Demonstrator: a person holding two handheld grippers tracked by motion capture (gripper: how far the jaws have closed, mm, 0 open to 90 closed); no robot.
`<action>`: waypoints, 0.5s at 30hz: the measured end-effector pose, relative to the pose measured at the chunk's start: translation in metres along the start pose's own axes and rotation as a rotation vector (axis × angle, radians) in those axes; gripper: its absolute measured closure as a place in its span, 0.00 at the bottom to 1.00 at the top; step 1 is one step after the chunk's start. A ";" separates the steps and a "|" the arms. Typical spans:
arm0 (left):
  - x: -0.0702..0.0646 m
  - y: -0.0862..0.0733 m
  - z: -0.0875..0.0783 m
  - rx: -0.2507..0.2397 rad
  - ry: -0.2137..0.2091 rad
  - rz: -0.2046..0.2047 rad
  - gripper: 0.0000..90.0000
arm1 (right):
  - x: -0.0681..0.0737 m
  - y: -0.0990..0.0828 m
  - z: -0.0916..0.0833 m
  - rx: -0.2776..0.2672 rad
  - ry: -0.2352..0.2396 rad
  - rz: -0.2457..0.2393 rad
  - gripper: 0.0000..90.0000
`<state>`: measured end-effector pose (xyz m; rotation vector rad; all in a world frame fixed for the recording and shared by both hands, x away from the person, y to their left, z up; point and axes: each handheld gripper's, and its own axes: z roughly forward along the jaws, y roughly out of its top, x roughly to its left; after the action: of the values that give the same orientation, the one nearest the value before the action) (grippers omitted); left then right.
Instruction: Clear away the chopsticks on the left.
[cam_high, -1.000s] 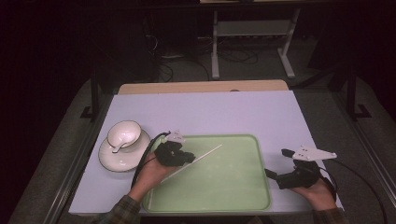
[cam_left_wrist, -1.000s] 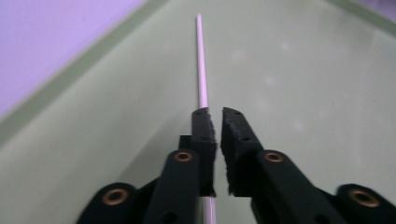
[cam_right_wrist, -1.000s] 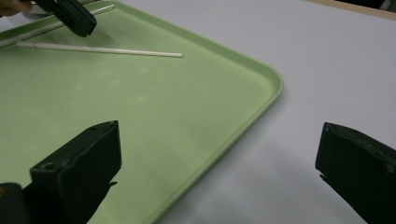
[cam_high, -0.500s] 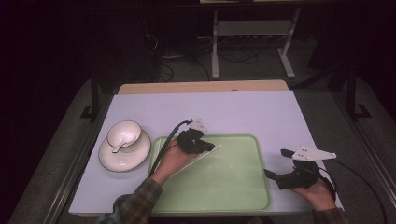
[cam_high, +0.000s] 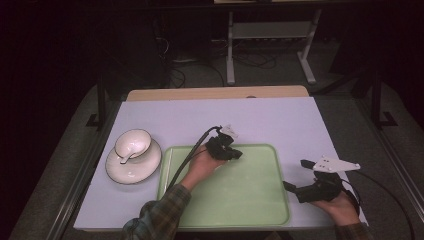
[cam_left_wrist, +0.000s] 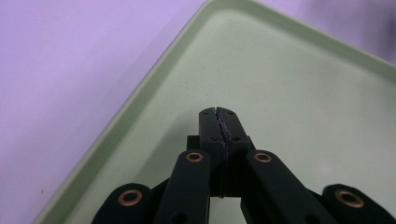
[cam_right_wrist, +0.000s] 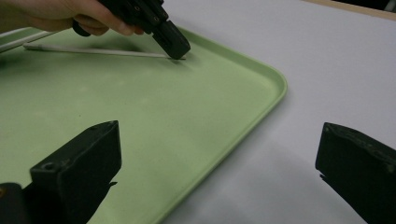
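A pale green tray (cam_high: 245, 200) lies on the lilac table cover. A thin white stick (cam_right_wrist: 93, 50) rests on its floor, running back under the person's left hand. My left gripper (cam_high: 238, 155) is low over the tray's far part, jaws pressed together with nothing seen between them (cam_left_wrist: 218, 112). Its tip (cam_right_wrist: 176, 49) sits at the stick's end; whether they touch I cannot tell. My right gripper (cam_high: 295, 175) rests at the tray's right edge, jaws wide apart and empty (cam_right_wrist: 219, 135).
A white bowl (cam_high: 132, 144) with a spoon in it sits on a white saucer (cam_high: 142, 172) left of the tray. The tray's rim (cam_right_wrist: 280, 86) curves between my right jaws. Table legs and cables lie on the dark floor beyond.
The left hand has slid right along the stick, from the tray's left edge to the stick's far end. The stick has stayed on the tray. The right gripper has not moved.
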<state>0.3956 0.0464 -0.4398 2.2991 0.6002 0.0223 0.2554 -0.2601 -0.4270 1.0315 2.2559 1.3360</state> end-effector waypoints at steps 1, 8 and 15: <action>0.001 0.000 0.002 -0.006 0.002 -0.007 1.00 | 0.000 0.000 0.000 -0.001 0.000 -0.001 0.00; 0.009 -0.002 0.003 -0.009 0.034 -0.026 1.00 | -0.001 0.000 0.000 -0.003 0.000 -0.003 0.00; 0.019 -0.006 -0.004 -0.009 0.087 -0.044 1.00 | -0.001 0.000 0.000 -0.003 0.000 -0.003 0.00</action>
<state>0.4089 0.0607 -0.4433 2.2844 0.6936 0.1038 0.2555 -0.2608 -0.4269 1.0264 2.2545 1.3372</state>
